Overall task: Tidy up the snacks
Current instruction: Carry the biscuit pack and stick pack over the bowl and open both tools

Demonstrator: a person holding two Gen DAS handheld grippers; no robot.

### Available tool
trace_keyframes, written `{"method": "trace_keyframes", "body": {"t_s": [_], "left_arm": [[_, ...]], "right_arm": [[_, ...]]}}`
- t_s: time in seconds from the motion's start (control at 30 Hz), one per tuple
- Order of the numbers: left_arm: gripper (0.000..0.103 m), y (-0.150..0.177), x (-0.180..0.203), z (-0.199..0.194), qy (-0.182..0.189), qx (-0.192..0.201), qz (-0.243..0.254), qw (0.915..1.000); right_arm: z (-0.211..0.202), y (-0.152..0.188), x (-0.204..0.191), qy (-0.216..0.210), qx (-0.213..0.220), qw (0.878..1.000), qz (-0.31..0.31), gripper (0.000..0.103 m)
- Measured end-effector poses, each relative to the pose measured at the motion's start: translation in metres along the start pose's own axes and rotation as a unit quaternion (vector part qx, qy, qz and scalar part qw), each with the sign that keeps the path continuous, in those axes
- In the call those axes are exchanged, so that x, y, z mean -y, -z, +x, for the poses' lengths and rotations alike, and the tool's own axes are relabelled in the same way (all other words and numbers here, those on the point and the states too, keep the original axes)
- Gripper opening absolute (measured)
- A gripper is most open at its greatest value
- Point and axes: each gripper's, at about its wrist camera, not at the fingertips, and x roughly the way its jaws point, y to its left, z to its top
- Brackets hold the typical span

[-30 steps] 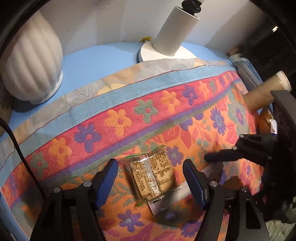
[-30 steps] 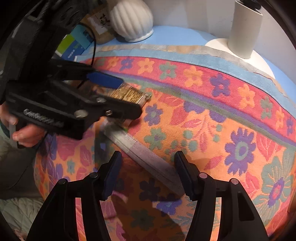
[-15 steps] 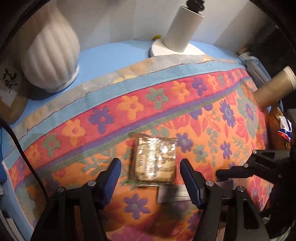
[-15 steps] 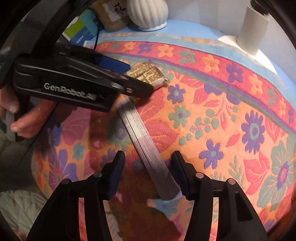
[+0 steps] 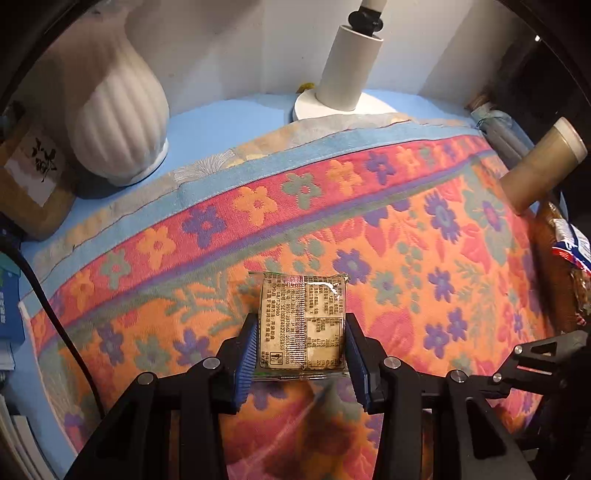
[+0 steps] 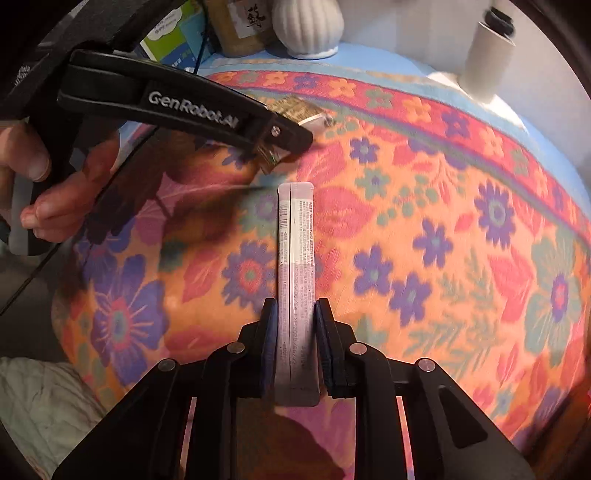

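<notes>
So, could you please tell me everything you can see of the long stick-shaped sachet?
The stick sachet is a long, narrow, pale pink-grey foil-like pouch with a centre seam, a barcode and small print. It lies flat on the floral cloth, pointing away from the camera. The right gripper has just closed on its near end, pads pressing both long edges.

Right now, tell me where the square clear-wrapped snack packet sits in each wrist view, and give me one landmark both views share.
Left wrist view: square snack packet low at centre, clamped between the left gripper pads.
Right wrist view: same packet upper centre-left, half hidden behind the left gripper's black finger.
Shared landmark: the ribbed white vase, upper left in the left view, top centre in the right view.
</notes>
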Motion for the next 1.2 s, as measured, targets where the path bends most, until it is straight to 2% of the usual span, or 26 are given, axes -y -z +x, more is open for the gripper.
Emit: {"method": "trace_keyframes", "body": {"t_s": [0.17,0.3,0.53,0.8,0.87,1.0,1.03,1.1,1.2], "left_arm": [[0.042,0.014,0.008,-0.016,0.017,0.009,-0.001,0.9998],[0.042,0.020,0.026,-0.026,0.018,0.018,0.010,0.9996],[0.042,0.022,0.048,-0.042,0.026,0.031,0.028,0.9988],[0.042,0.034,0.055,-0.056,0.026,0.039,0.025,0.9986],[0.042,0.037,0.050,-0.059,0.025,0.041,0.017,0.9987],[0.042,0.046,0.043,-0.066,0.019,0.047,0.003,0.9987],[0.042,0.049,0.041,-0.068,0.018,0.048,0.000,0.9987],[0.042,0.053,0.038,-0.072,0.015,0.053,-0.008,0.9984],[0.042,0.058,0.038,-0.078,0.010,0.059,-0.018,0.9981]], "right_arm": [[-0.022,0.037,0.007,-0.041,0.014,0.996,0.075,0.019],[-0.038,0.058,0.018,-0.061,0.035,0.989,0.133,0.019],[-0.055,0.081,0.018,-0.042,0.055,0.983,0.168,0.019],[-0.026,0.074,0.019,0.001,0.019,0.987,0.159,0.021],[-0.013,0.066,0.017,0.021,0.006,0.988,0.152,0.026],[-0.002,0.049,-0.007,0.096,-0.004,0.991,0.089,0.024],[0.000,0.048,-0.011,0.107,-0.005,0.991,0.080,0.020],[-0.001,0.047,-0.015,0.110,-0.006,0.991,0.071,0.019],[-0.012,0.051,-0.006,0.063,0.004,0.992,0.108,0.019]]}}
